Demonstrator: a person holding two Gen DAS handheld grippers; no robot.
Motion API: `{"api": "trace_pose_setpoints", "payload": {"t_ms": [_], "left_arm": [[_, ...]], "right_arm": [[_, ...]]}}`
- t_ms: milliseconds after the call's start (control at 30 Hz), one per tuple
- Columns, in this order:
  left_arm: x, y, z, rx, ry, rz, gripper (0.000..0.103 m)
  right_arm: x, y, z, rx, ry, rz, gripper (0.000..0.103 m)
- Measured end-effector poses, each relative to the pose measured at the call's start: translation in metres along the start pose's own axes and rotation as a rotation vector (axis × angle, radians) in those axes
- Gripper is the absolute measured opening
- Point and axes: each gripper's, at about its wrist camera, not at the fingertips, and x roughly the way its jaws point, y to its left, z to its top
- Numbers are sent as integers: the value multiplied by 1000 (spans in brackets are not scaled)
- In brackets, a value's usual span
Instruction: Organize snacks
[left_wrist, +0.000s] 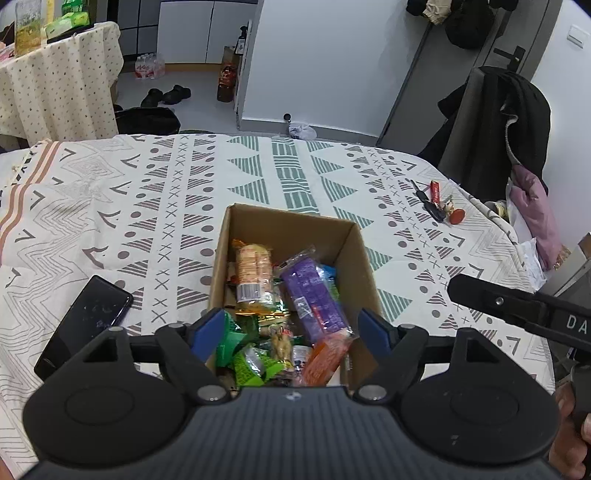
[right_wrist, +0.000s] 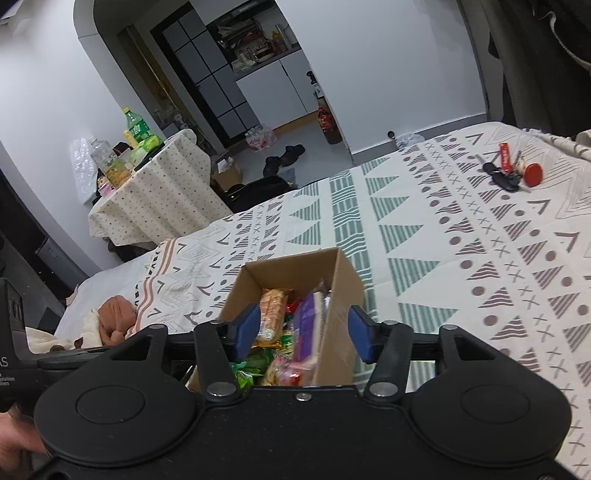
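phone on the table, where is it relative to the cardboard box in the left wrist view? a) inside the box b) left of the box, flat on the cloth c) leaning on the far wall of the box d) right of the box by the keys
b: the dark phone lies flat on the patterned tablecloth to the left of the cardboard box, while the keys sit far off to the box's right.

Low in the frame, the matt brown cardboard box (left_wrist: 354, 236) holds glossy, crinkled plastic snack wrappers (left_wrist: 314, 295). Under it lies a woven printed cloth tablecloth (left_wrist: 147, 192). At lower left, a phone (left_wrist: 85, 325) shows smooth glossy glass. The left gripper (left_wrist: 291, 332) is matt black plastic with metal screws.
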Motion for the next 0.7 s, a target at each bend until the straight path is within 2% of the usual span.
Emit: {"api": "trace_pose_setpoints", "payload": {"t_ms": [67, 267, 700], "left_arm": [[-3, -5, 0, 7, -1, -2, 81], [-16, -20, 0, 31, -8, -16, 85], [-45, -41, -10, 76, -38, -15, 93]], "right_arm": [[-7, -3, 0, -2, -9, -10, 62], [-30, -14, -1, 1, -34, -40, 75], [-83, -37, -8, 4, -79, -82, 92]]}}
